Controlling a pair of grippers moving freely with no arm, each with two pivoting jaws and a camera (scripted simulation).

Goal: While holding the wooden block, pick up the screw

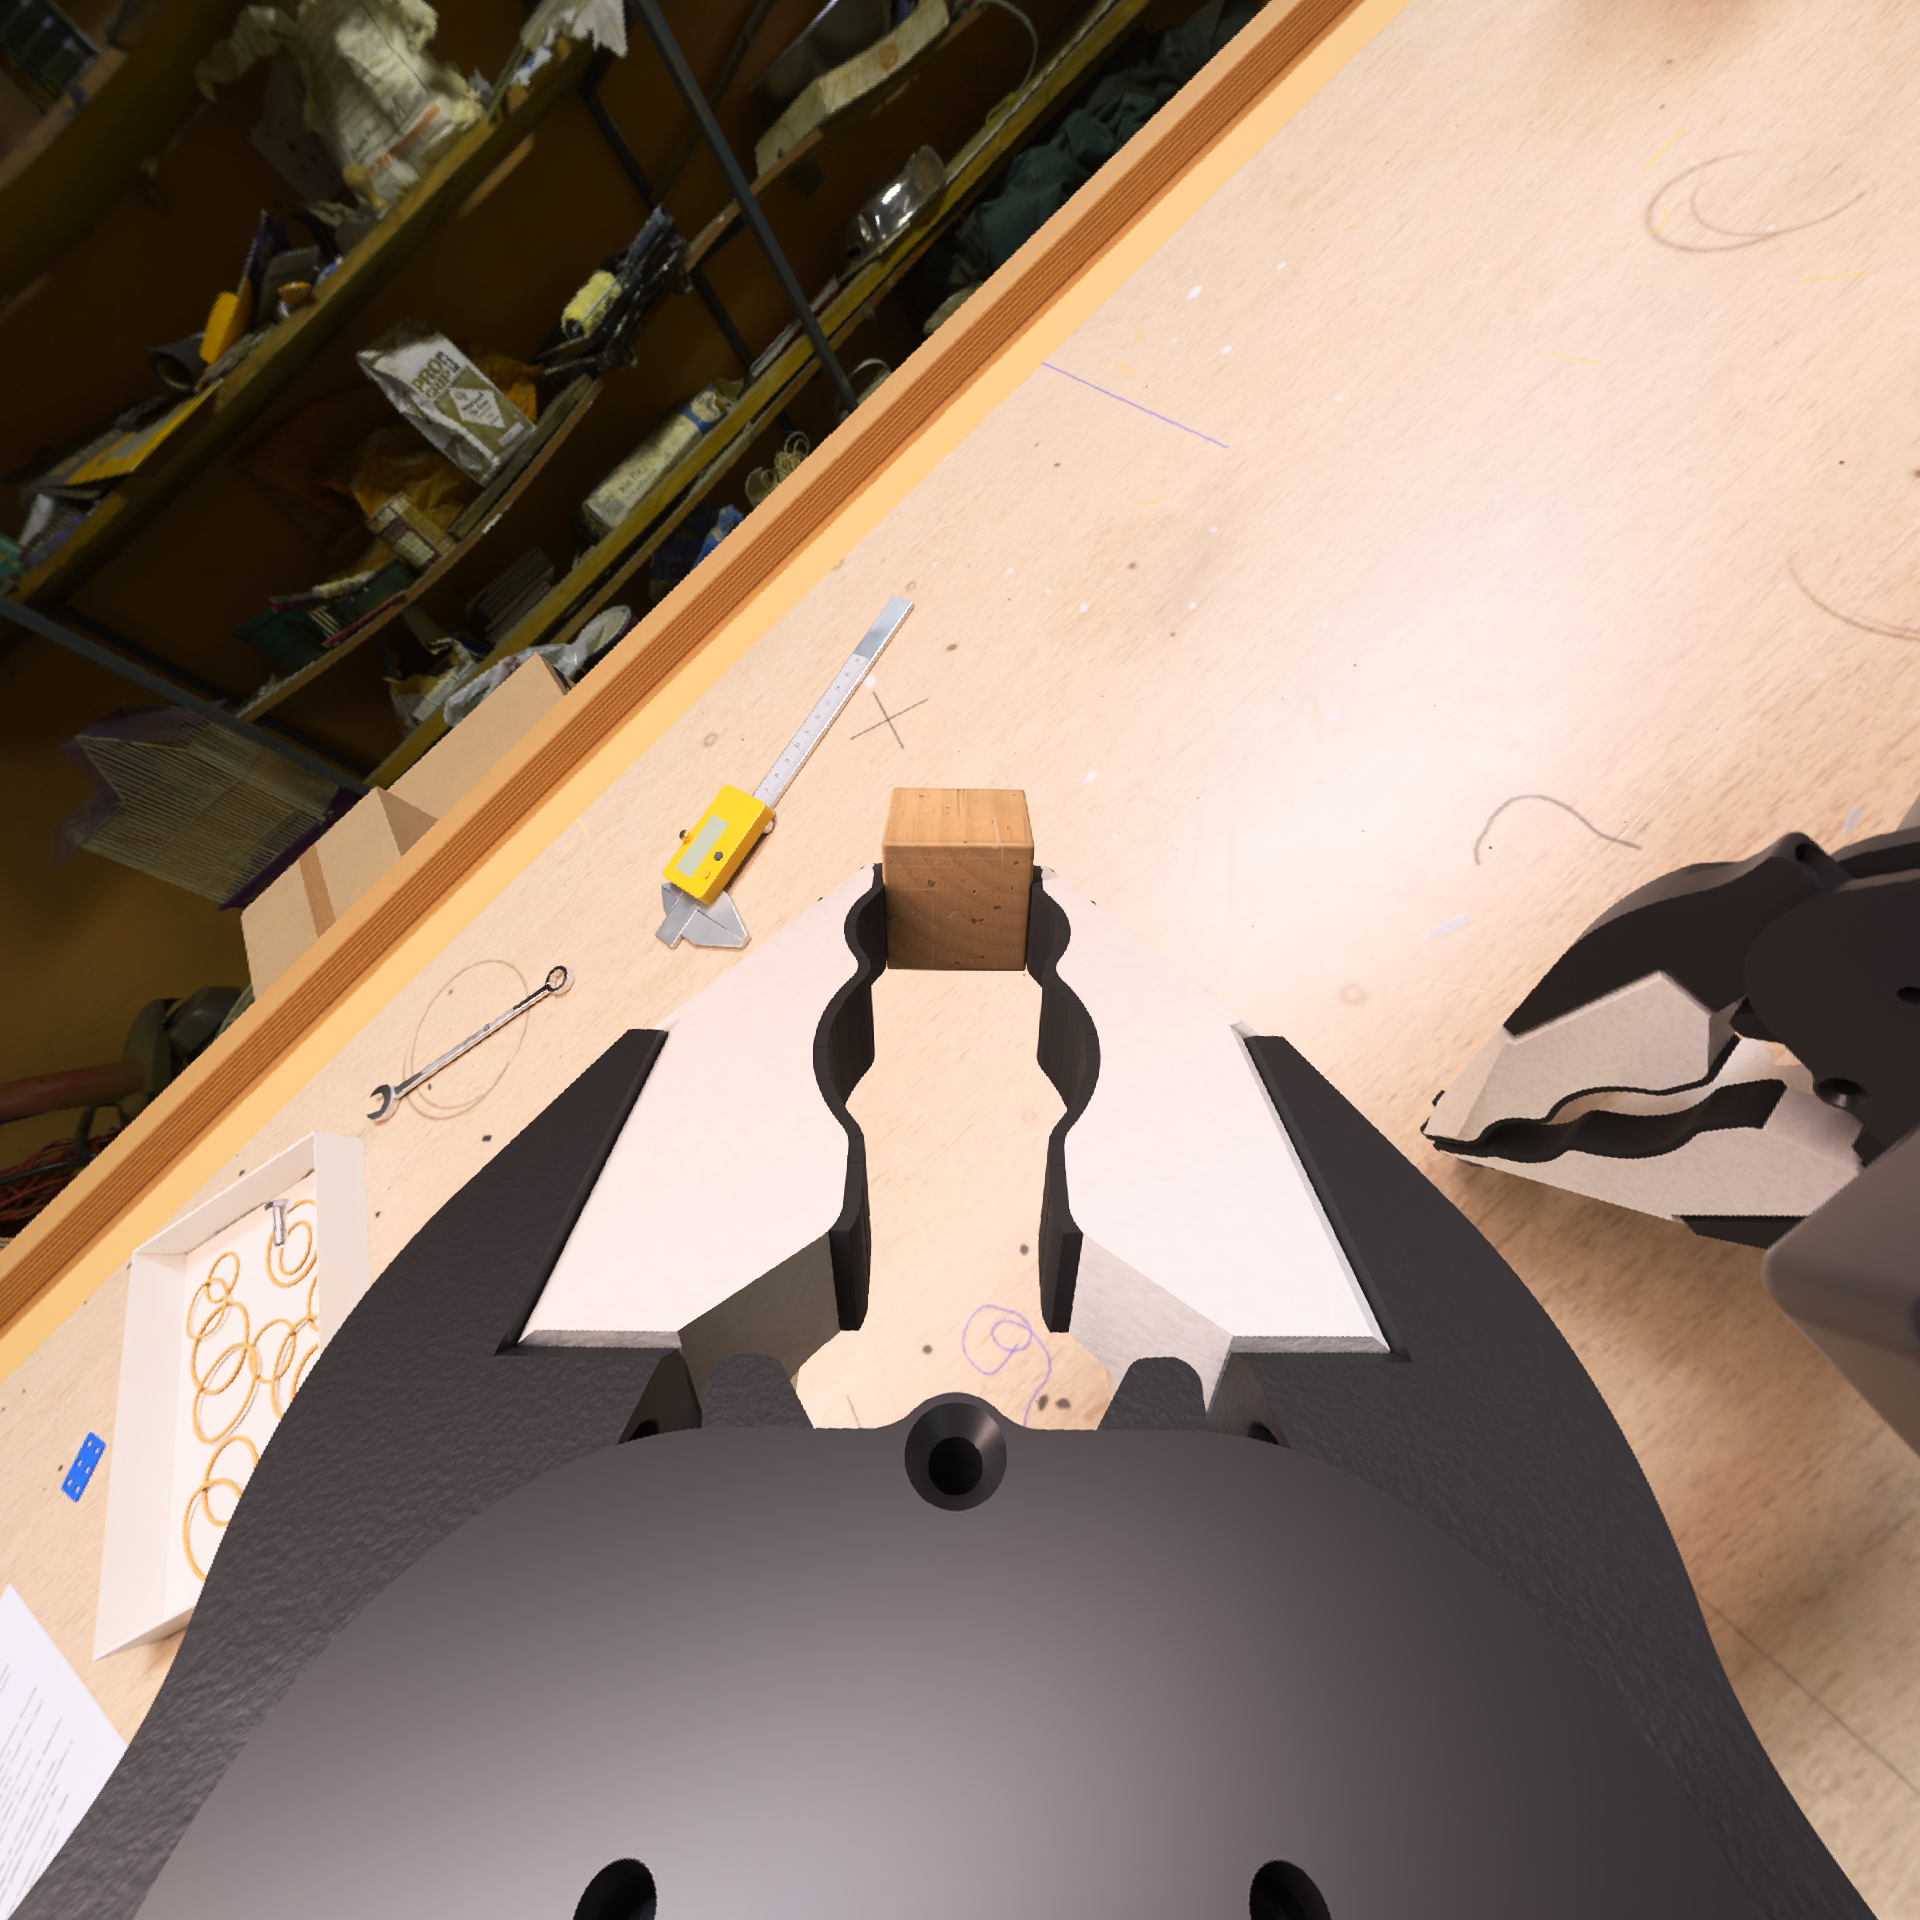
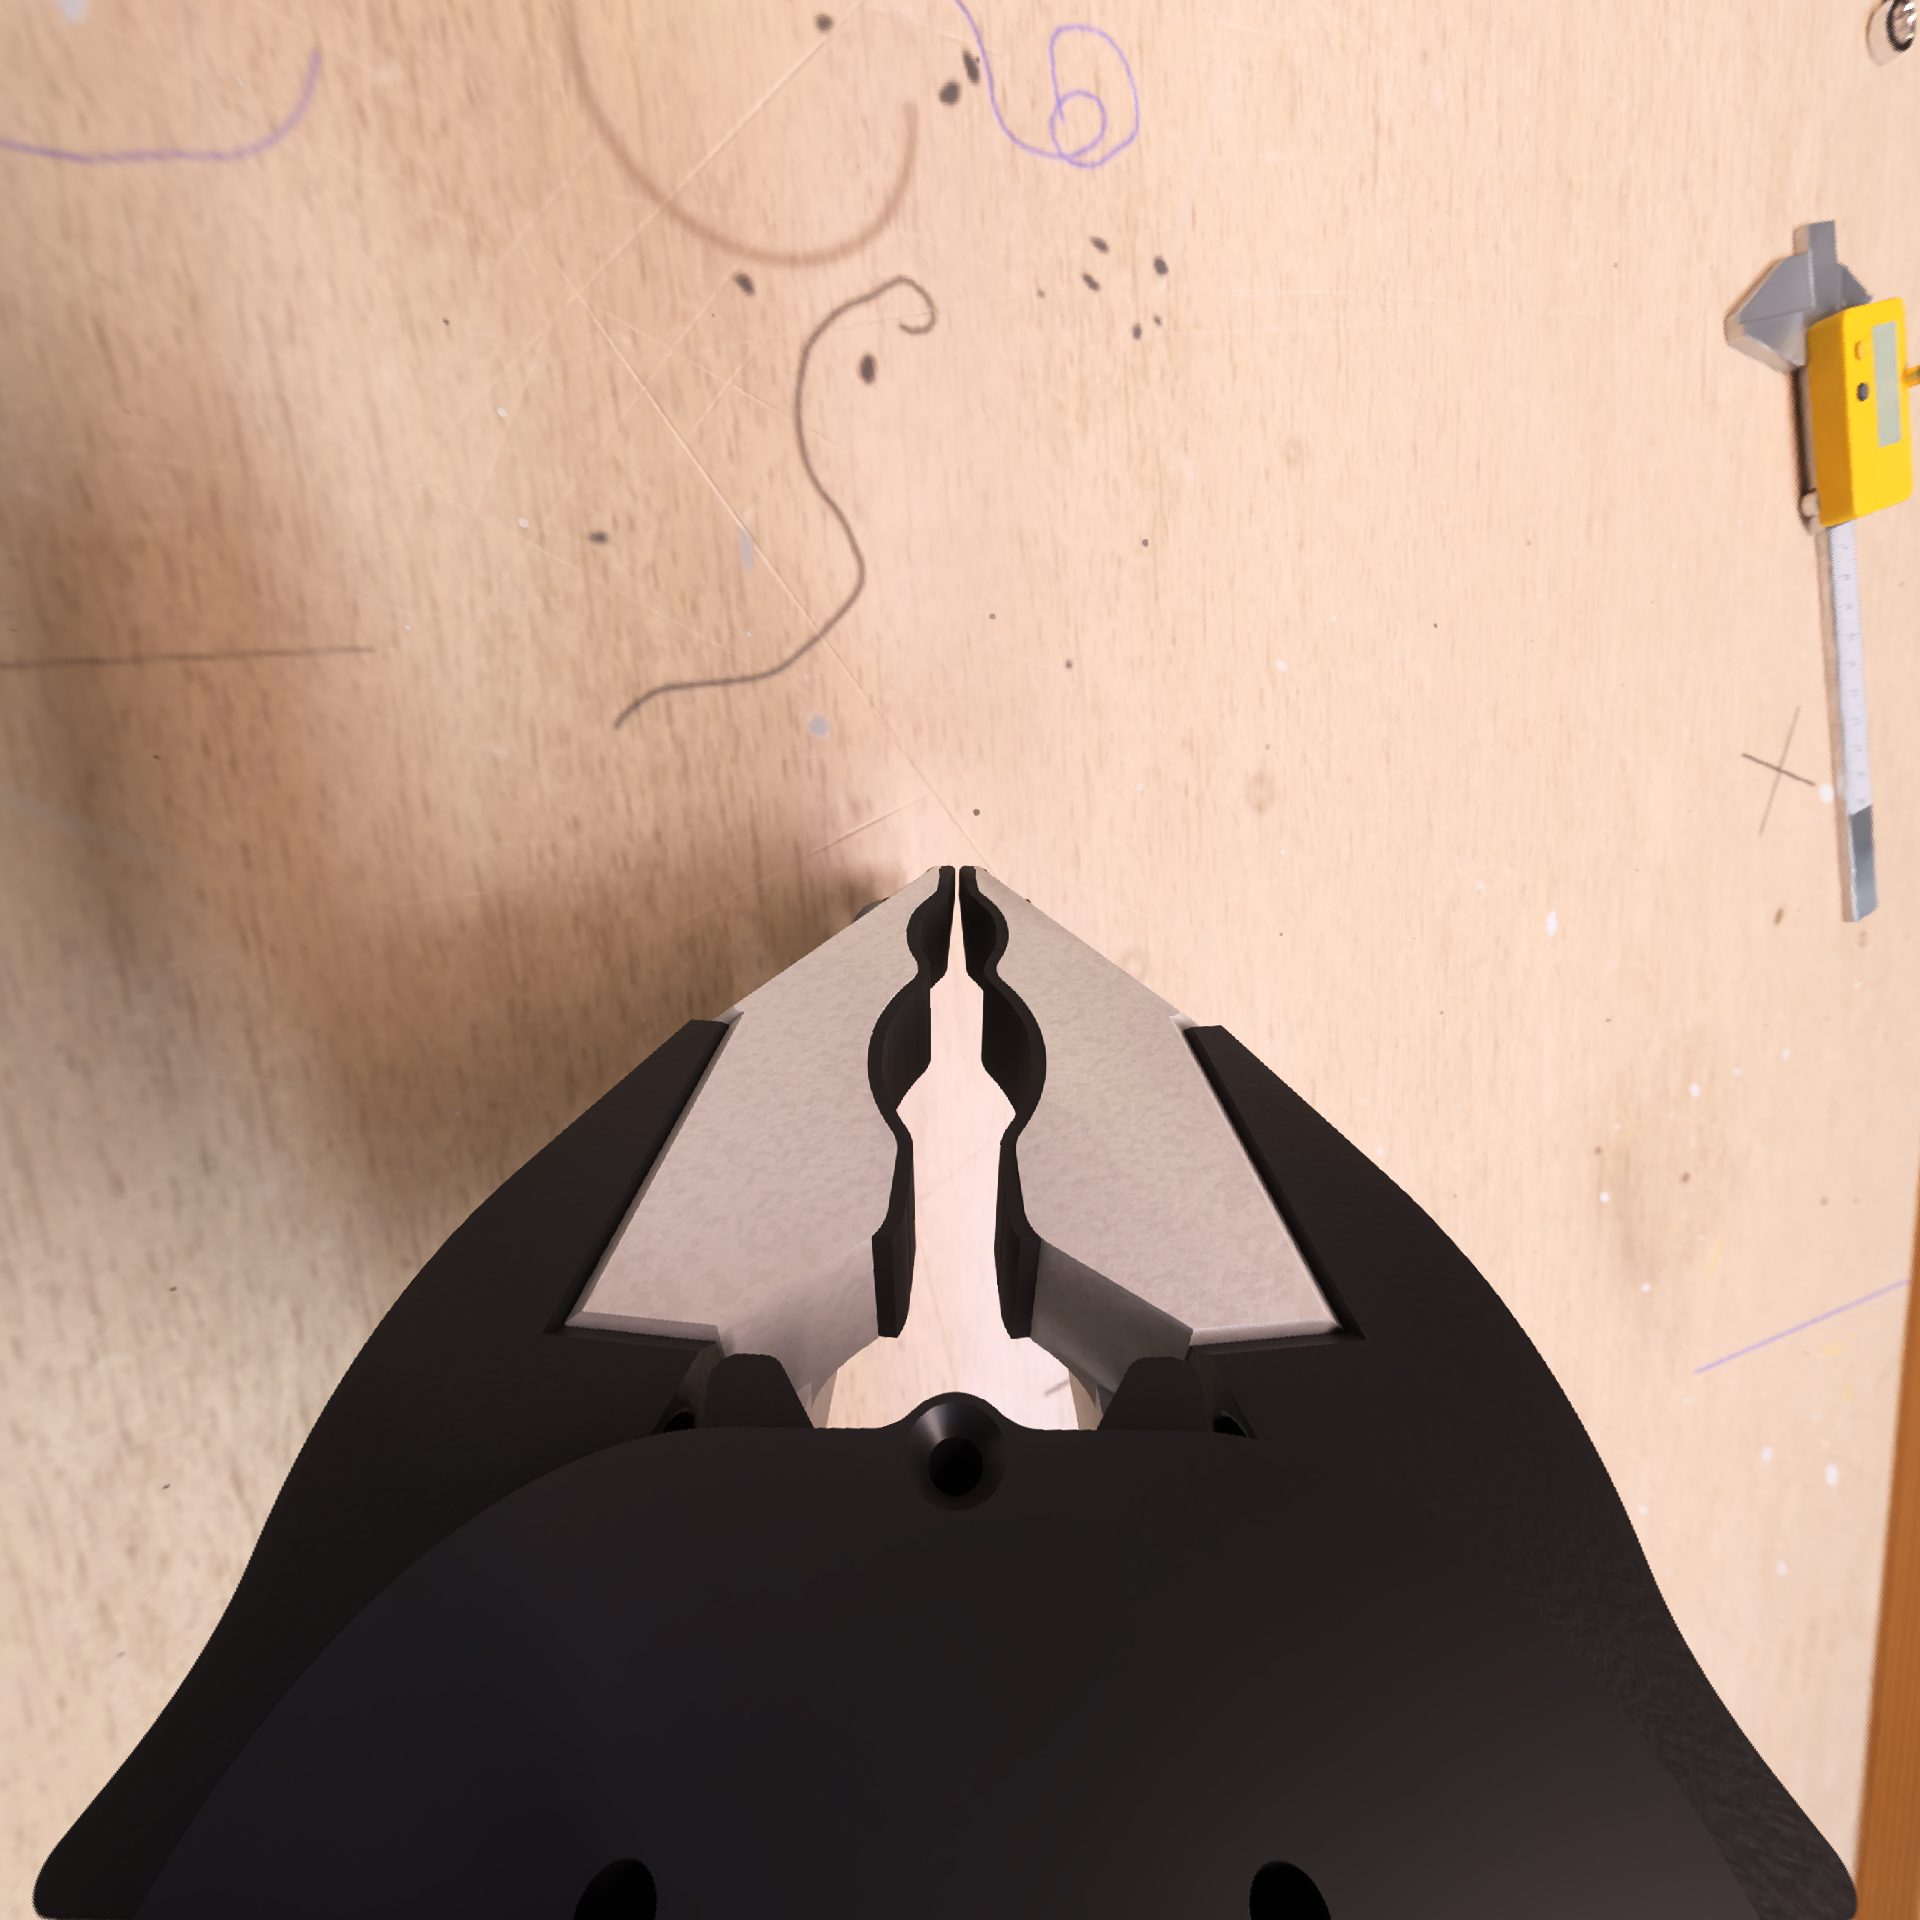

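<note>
My left gripper (image 1: pixel 956 904) is shut on the wooden block (image 1: pixel 956 883), a light brown cube pinched between its fingertips over the workbench. A small metal screw (image 1: pixel 278 1218) lies in the far corner of a white tray (image 1: pixel 338 1164), far to the left of the block. My right gripper (image 2: pixel 956 871) is shut, with nothing visible between its tips, pointing down close to the bare bench top. It also shows in the left wrist view (image 1: pixel 1449 1132), low to the right of the block and far from the tray.
The tray also holds several orange rings (image 1: pixel 223 1382). A yellow caliper (image 1: pixel 717 847) (image 2: pixel 1855 416) and a wrench (image 1: pixel 468 1039) lie between the block and the bench edge (image 1: pixel 727 582). A blue plate (image 1: pixel 83 1465) and a paper (image 1: pixel 42 1714) lie near the tray.
</note>
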